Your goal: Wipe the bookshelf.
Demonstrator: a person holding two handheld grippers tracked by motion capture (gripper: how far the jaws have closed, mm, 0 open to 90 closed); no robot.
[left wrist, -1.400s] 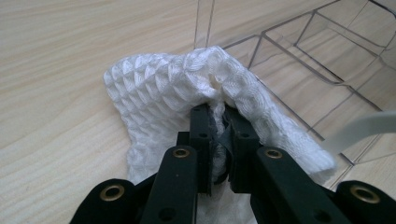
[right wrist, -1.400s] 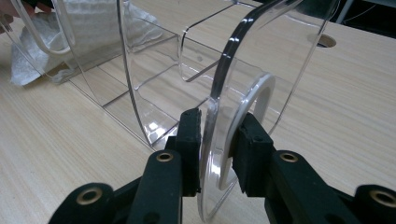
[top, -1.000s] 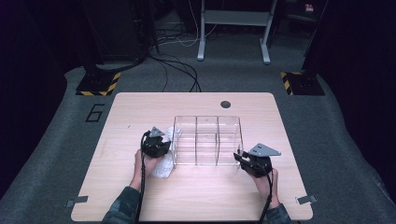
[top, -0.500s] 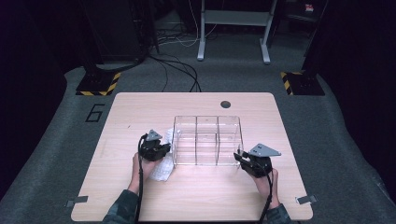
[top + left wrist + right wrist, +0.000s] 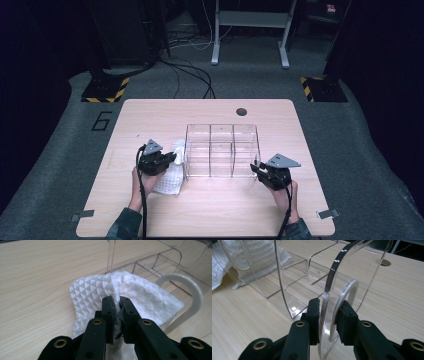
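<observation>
left tongs (image 5: pixel 115 302): pinching white waffle cloth (image 5: pixel 140 293), just left of clear organizer (image 5: pixel 222 150) on counter (image 5: pixel 210 215) | right tongs (image 5: pixel 329 312): clamped on organizer's right wall | risk: cloth snags rim, box tips

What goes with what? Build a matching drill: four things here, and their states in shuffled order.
Things:
1. left claw
2. right claw
3. cloth
4. table

States:
A. bare light wood with a round hole near the far edge
B. white, waffle-textured, pinched and bunched left of the box
C. clamped on the clear box's right wall
D. shut on a fold of white fabric

Pairs: 1-D, 2-C, 3-B, 4-A
</observation>
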